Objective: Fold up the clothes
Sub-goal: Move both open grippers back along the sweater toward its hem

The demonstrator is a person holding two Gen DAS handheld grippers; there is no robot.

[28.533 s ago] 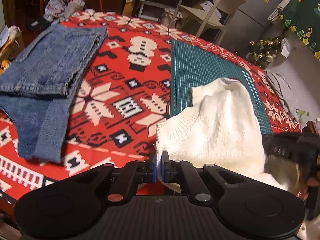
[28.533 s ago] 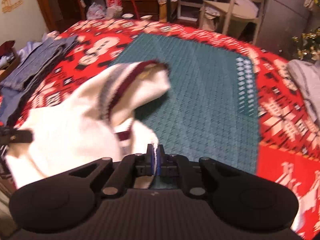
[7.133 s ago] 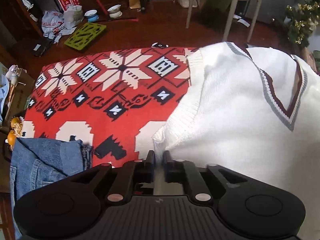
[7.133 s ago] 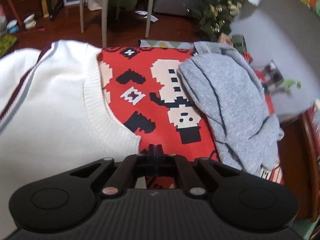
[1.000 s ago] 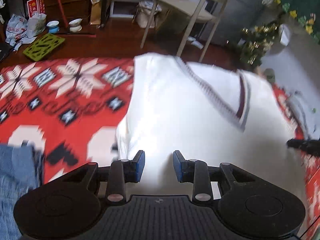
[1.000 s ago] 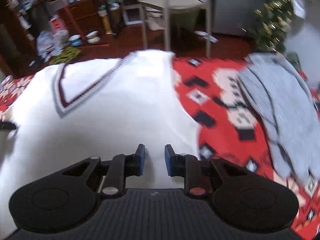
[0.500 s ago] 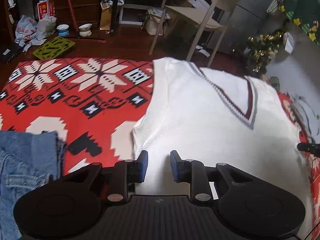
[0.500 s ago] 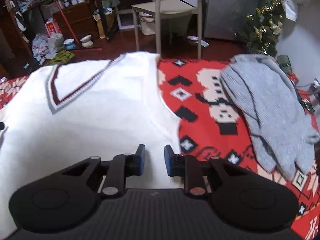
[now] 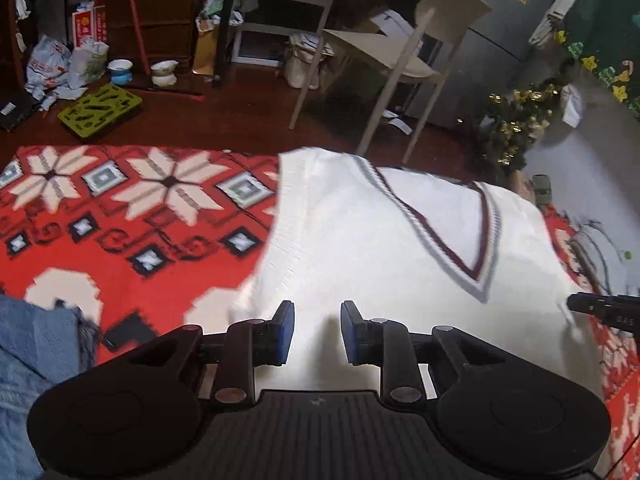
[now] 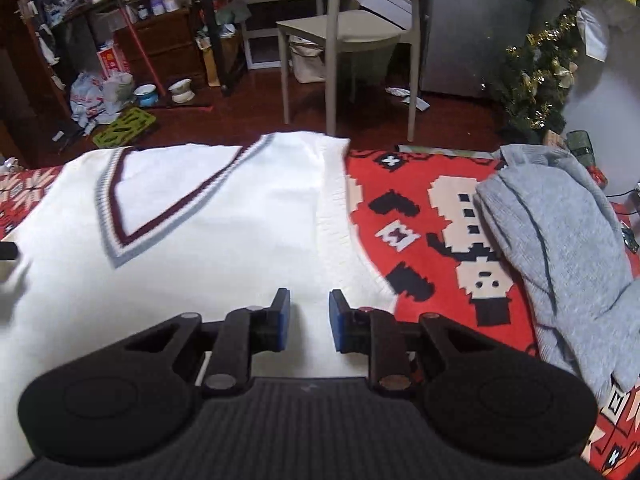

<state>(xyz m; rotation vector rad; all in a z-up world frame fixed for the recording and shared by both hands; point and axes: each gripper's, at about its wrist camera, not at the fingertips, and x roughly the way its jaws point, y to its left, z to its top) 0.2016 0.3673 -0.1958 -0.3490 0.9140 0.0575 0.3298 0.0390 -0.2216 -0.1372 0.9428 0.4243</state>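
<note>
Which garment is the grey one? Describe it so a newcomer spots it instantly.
Start at the red patterned tablecloth covering the table. The white V-neck vest lies spread flat in its middle; look past the vest's right edge. There lies the grey knit garment, crumpled in a heap, plain, without the vest's maroon and grey neckline stripes.

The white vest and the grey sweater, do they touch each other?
Apart. In the right wrist view, red patterned cloth lies bare between the white vest and the grey sweater.
</note>
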